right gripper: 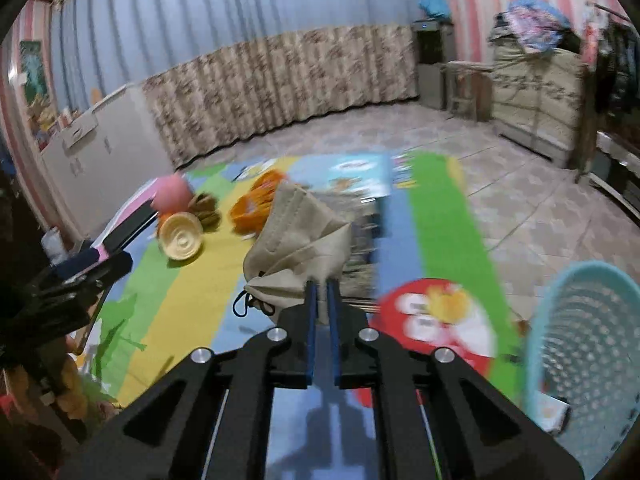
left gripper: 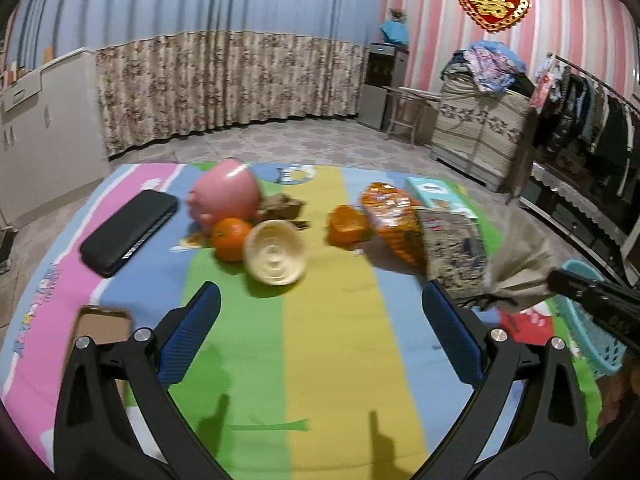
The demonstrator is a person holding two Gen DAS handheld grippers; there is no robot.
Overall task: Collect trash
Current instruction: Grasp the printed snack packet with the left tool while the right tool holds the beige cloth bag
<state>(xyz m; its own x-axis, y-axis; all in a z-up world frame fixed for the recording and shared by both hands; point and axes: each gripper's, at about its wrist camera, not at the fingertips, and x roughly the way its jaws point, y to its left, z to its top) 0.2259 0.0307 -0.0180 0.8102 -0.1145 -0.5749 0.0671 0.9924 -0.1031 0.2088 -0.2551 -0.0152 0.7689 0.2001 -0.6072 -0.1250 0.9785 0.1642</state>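
Progress looks early, judging by how much still lies on the striped play mat. The right gripper has its blue fingers pinched together on a beige face mask, which hangs lifted off the mat with its dark ear loop dangling — the same mask shows at the right edge of the left wrist view, held up near the teal basket. That perforated basket stands just off the mat's right side and is probably where the trash belongs; I cannot tell what, if anything, is already inside. The left gripper is spread wide with nothing between its fingers, poised above the mat. Left on the mat are an orange snack wrapper, a cream plastic lid, some orange peel and brown scraps beside a pink piggy bank — likely the remaining pickups — while the whole orange and black case seem things to keep.
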